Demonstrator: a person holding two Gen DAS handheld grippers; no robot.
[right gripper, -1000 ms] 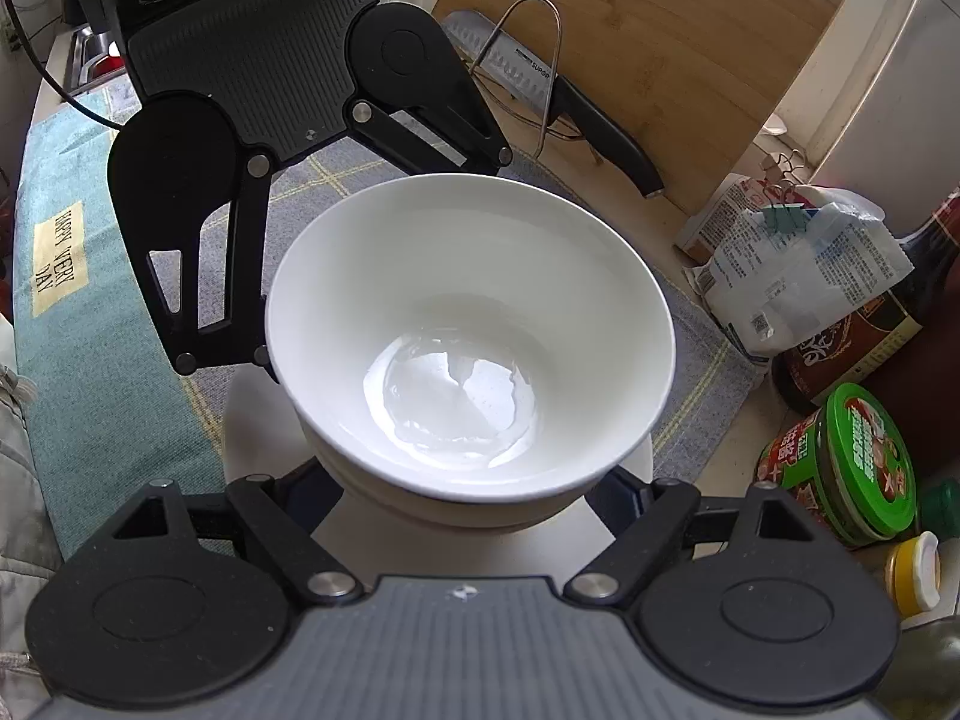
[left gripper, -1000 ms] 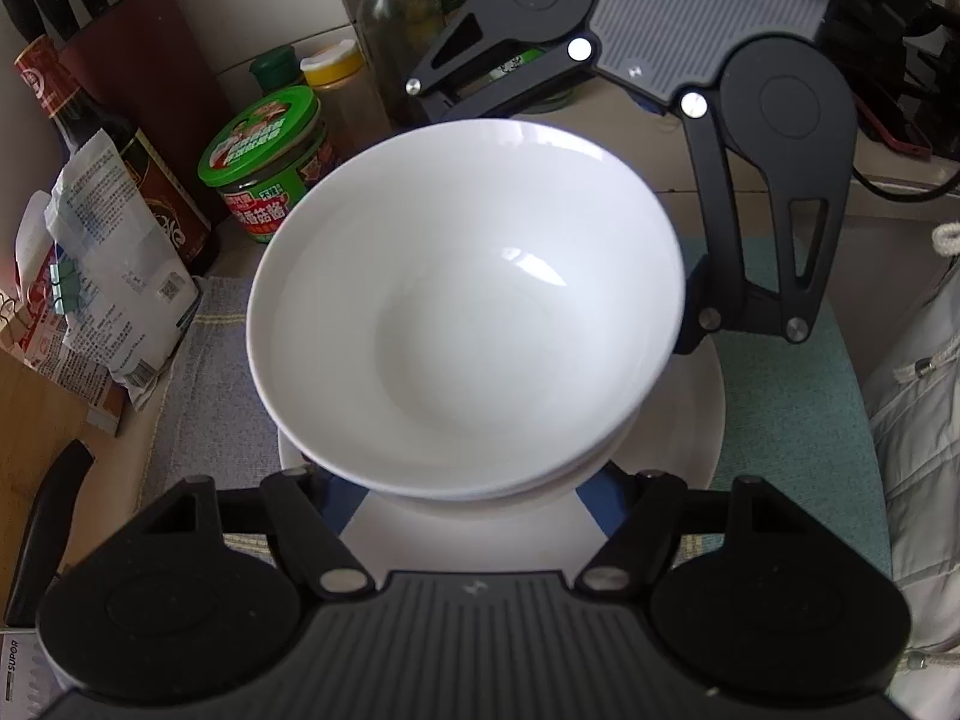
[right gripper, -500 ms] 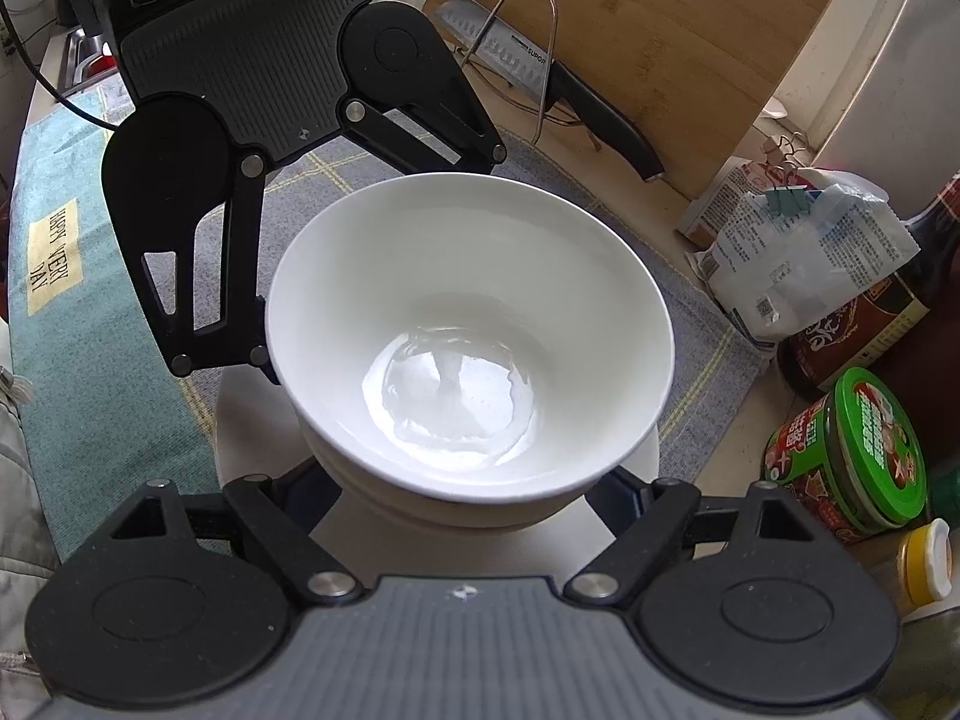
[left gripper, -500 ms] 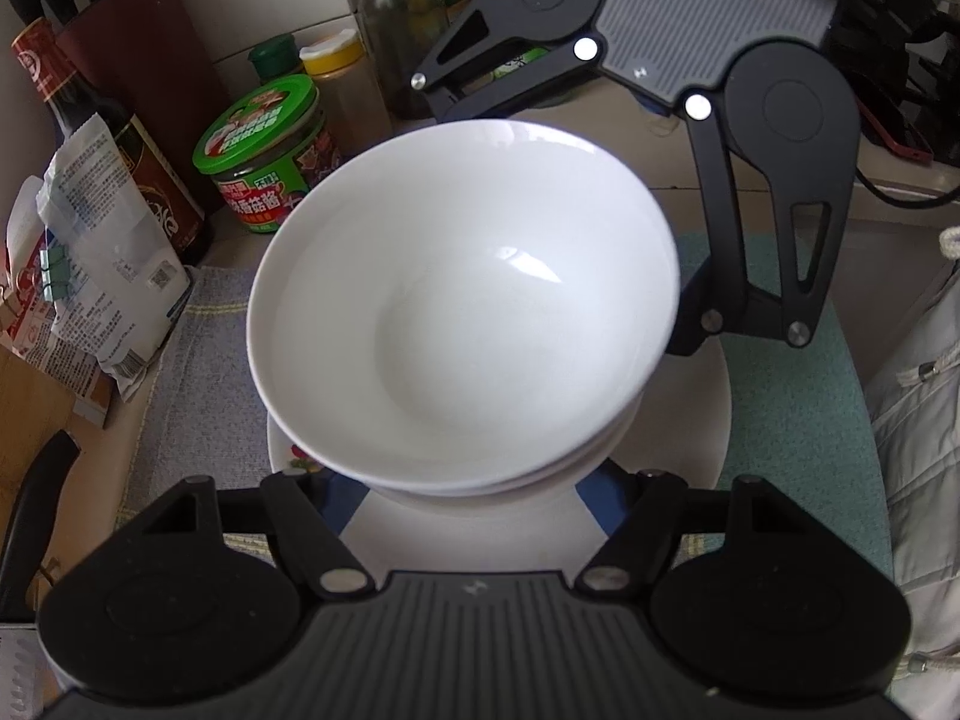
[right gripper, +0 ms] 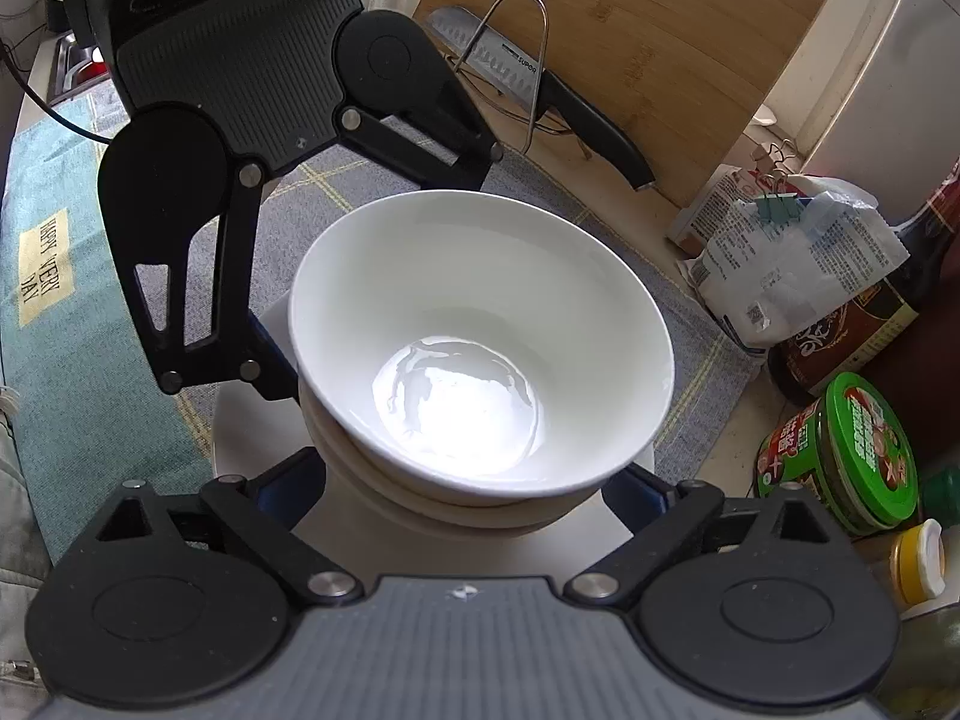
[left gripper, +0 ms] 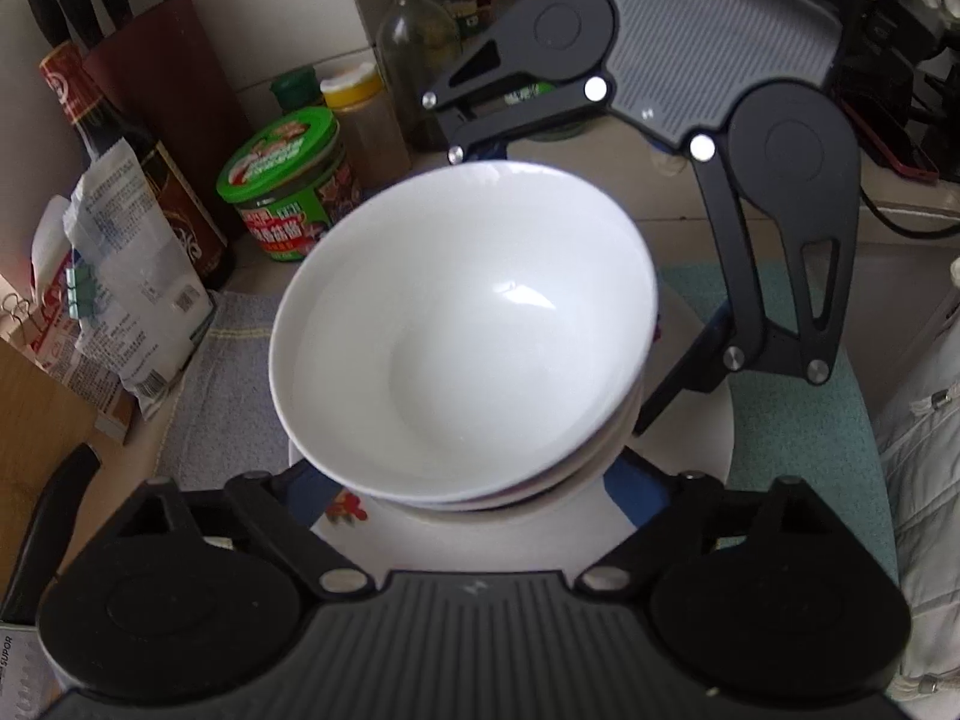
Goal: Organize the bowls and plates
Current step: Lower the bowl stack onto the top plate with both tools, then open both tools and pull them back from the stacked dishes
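A stack of white bowls [left gripper: 462,336] stands on a white plate [left gripper: 690,438] with a small flower print. The same stack [right gripper: 480,348] and plate [right gripper: 252,420] show in the right wrist view. My left gripper [left gripper: 474,480] faces the stack from one side, jaws wide open around its base. My right gripper [right gripper: 474,492] faces it from the opposite side, jaws also wide open around the base. Each gripper shows in the other's view, the right [left gripper: 660,108] and the left [right gripper: 270,138]. The fingertips are hidden under the bowls, so contact is unclear.
The plate rests on a grey cloth [right gripper: 678,324] beside a teal mat [right gripper: 54,252]. A green-lidded jar [left gripper: 288,180], sauce bottle [left gripper: 120,138], paper packets [left gripper: 126,288] and knife block [left gripper: 156,60] crowd one side. A cleaver [right gripper: 540,90] leans by a wooden board [right gripper: 660,42].
The bowl stack now looks smaller and farther from both cameras; both grippers have drawn back a little. The jaws stay open.
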